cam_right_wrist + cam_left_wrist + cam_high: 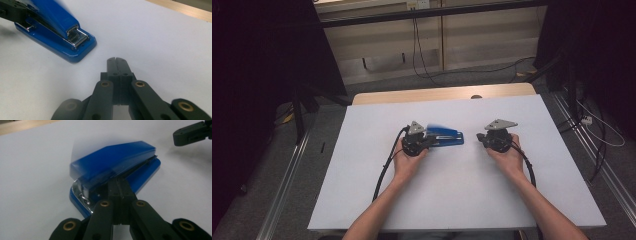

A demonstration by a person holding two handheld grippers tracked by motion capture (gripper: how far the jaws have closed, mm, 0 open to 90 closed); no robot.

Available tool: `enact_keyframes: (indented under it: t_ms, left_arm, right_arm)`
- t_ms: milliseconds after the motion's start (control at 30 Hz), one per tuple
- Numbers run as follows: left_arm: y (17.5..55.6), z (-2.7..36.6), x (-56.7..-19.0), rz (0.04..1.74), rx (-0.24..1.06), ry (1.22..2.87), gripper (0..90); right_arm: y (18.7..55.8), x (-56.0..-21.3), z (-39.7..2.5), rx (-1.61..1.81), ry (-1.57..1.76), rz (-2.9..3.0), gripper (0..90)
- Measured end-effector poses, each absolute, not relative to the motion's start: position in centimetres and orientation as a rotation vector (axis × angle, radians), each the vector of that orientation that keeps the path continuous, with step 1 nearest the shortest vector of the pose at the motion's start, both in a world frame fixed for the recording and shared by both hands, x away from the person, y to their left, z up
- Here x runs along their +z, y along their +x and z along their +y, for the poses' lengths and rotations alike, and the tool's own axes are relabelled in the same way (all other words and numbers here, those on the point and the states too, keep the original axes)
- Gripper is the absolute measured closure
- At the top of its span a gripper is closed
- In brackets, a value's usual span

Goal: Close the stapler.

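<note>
From the high view, the blue stapler (444,137) lies mid-table, the left gripper (426,139) at its hinge end, probably to steady it. In the left gripper view its jaws press together against the stapler's side, clamping nothing. In the right gripper view, the right gripper (116,60) is closed on nothing, near the stapler's front.

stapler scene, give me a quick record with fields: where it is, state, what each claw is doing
thing: blue stapler
place: flat on the white table sheet, near its middle
state: top arm blurred in the left gripper view, so likely moving
left claw: jaws together, tips at the stapler's rear end, between top arm and base
right claw: jaws together, holding nothing, apart from the stapler and aimed toward its front end
hands: left hand and right hand each grip a claw
beyond the table: cables on the floor
</note>
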State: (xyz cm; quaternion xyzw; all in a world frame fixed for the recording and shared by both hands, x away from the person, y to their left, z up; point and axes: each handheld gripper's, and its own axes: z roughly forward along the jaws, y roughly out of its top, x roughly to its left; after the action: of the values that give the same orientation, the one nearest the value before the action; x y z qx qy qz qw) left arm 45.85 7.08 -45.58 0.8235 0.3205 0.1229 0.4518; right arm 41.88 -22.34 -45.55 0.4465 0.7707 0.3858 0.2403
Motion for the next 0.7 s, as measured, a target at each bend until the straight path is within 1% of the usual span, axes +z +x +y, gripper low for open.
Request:
enact_keyframes:
  t_ms: [333, 567, 633, 700]
  left_arm:
    - [45.89, 7.10, -45.60, 0.795, 0.298, 2.027, 89.5]
    - [45.71, 7.01, -45.51, 0.774, 0.285, 2.040, 85.8]
    - [45.59, 7.00, -45.40, 0.774, 0.285, 2.047, 82.6]
    - [45.47, 7.04, -45.24, 0.767, 0.284, 2.054, 81.9]
  right_arm:
    - [41.61, -45.15, -22.75, 1.111, 1.230, 2.074, 90.0]
    - [41.40, -45.04, -22.67, 1.158, 1.216, 2.077, 89.3]
    - [41.30, -45.01, -22.61, 1.169, 1.210, 2.073, 89.2]
    - [41.21, -44.97, -22.56, 1.174, 1.209, 2.073, 88.0]
